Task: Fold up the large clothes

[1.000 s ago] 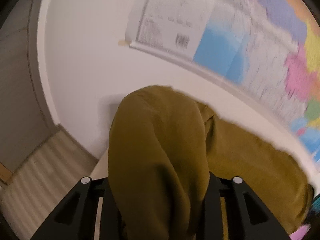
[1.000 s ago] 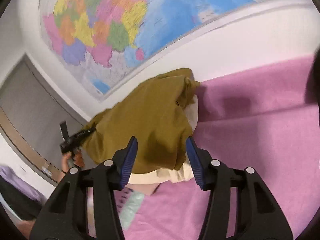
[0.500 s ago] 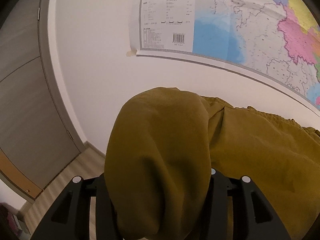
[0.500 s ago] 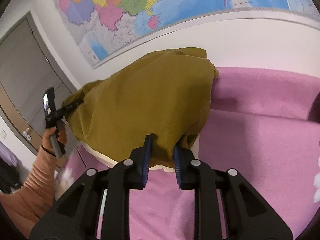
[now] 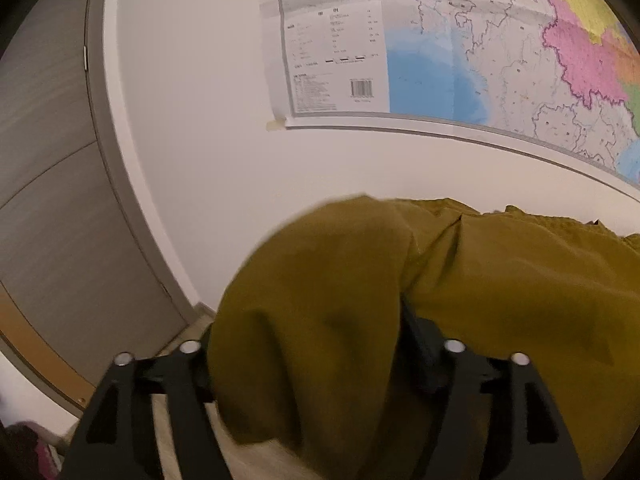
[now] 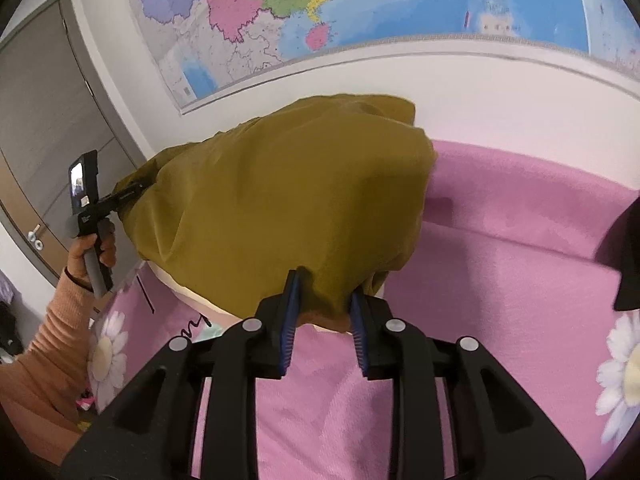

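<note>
Left of the left tool (image 5: 316,344), a grey door (image 5: 52,200) stands in a grey frame, with pale wood floor (image 5: 256,460) below the tool's arms. Ahead and above it a white wall (image 5: 200,140) carries a large map (image 5: 480,60), taped at its lower corner. From the right wrist view the same map (image 6: 320,8) runs along the wall above a bed under a pink blanket (image 6: 500,260) printed with white daisies; a dark object at the far right edge cannot be made out.

Draped over the left tool's fingers is an olive-brown garment (image 5: 320,300), bulging in a rounded hump and running off to the right in soft wrinkles. That tool's jaws are opening, spread wide with cloth between them, and the cloth hides whether the pads press on it. In the right wrist view, a hand (image 6: 90,250) in an orange sleeve holds that tool at the garment's left end.

Just ahead of the right tool (image 6: 325,296), the garment (image 6: 288,200) hangs as a broad, smooth sheet above the blanket, with a cream layer showing under its lower edge. The right tool's blue-padded jaws stand narrow and are opening, the hem bunched between them.
</note>
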Available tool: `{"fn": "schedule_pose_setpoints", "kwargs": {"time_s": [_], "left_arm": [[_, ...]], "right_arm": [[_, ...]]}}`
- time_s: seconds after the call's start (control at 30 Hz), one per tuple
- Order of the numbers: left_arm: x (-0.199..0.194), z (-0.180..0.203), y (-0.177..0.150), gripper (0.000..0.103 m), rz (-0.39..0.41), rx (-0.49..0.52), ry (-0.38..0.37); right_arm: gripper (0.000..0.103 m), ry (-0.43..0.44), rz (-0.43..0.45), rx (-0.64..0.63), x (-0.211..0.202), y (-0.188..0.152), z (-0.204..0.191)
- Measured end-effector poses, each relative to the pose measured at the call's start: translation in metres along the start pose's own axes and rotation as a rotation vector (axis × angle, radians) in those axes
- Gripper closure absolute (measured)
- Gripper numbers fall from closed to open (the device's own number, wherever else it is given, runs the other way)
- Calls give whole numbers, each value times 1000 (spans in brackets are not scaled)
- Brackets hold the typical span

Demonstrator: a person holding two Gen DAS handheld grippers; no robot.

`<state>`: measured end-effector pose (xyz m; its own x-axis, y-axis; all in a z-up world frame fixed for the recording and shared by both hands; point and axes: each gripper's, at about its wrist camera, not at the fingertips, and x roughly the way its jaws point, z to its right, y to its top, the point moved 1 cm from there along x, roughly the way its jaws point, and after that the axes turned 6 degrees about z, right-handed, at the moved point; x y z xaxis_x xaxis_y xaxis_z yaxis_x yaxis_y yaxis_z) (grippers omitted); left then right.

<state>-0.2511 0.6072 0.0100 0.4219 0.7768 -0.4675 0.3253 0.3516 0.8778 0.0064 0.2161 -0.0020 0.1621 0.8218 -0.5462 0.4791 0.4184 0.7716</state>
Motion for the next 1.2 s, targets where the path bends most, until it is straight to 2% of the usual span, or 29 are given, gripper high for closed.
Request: {"fn": "schedule_pose_setpoints", "kwargs": {"time_s": [0.03,0.13,0.23,0.27,0.33,0.4,0.43,0.47,0.53,0.6,0.7,0.77,0.87,0.97,1.1,1.2], "left_arm": [[-3,-3,0,28,0,-5,6],[-23,-20,2,27,36,-40,19],[-54,-34,6,25,87,-90,-32],[-63,-34,7,25,105,-89,-53],[-83,-23,9,23,130,-52,-144],[-91,-7,8,22,126,-23,-210],[-91,7,6,21,108,-7,-267],[-90,21,5,21,89,5,-300],[-83,42,1,21,52,26,-310],[-73,58,-4,22,11,31,-343],[-54,72,-17,22,-67,40,-337],[-49,72,-22,20,-82,31,-324],[-59,70,-18,21,-69,24,-313],[-81,71,-14,21,-27,22,-333],[-113,84,-17,19,10,27,-403],[-119,101,-23,16,-11,30,-452]], "right_arm": [[75,-16,-1,-18,-2,1,-3],[73,-67,12,-65,-14,5,-8],[73,-128,91,-87,-35,14,-11],[72,-131,120,-91,-41,19,-13],[68,-99,176,-91,-45,34,-20],[65,-60,187,-96,-36,48,-27],[66,-53,193,-95,-25,57,-31],[65,-53,194,-99,-13,64,-36],[68,5,132,-81,19,74,-42],[65,7,69,-49,49,74,-41],[65,-20,7,-36,78,60,-35],[65,-13,1,-4,75,55,-29],[62,-21,21,-35,56,54,-33],[58,17,63,-55,33,48,-42],[58,55,87,-110,15,30,-58],[58,59,39,-119,31,18,-64]]}}
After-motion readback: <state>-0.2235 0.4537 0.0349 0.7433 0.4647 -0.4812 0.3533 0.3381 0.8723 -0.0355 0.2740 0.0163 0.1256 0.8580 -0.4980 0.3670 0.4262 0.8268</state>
